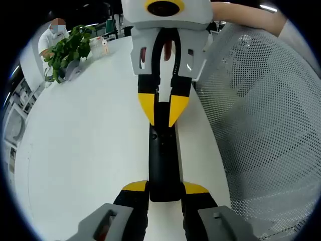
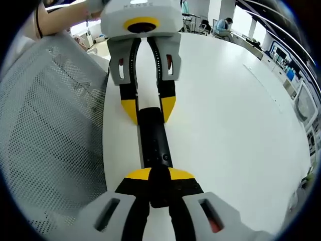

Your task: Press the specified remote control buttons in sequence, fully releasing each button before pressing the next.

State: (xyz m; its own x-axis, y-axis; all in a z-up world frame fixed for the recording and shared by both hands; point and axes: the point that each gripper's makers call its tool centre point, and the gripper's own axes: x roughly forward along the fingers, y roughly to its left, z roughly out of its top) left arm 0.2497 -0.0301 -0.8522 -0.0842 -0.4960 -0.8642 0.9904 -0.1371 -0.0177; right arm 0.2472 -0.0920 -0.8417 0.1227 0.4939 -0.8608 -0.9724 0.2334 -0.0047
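Remote on white table, left gripper clamping one end, right gripper seemingly pinching the other

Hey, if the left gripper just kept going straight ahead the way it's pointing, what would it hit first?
Its jaws already sit on either side of the black remote, which runs along that line. Past the remote's far end, the left gripper would most likely meet the right gripper, whose yellow tips close around that end.

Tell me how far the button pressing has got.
Done: the remote lies on the table with both tongs at its ends, left tongs on the near end in its own view, right tongs on the opposite end. In hand: gripping it. Left: the presses; nothing shows whether any button has been pressed.
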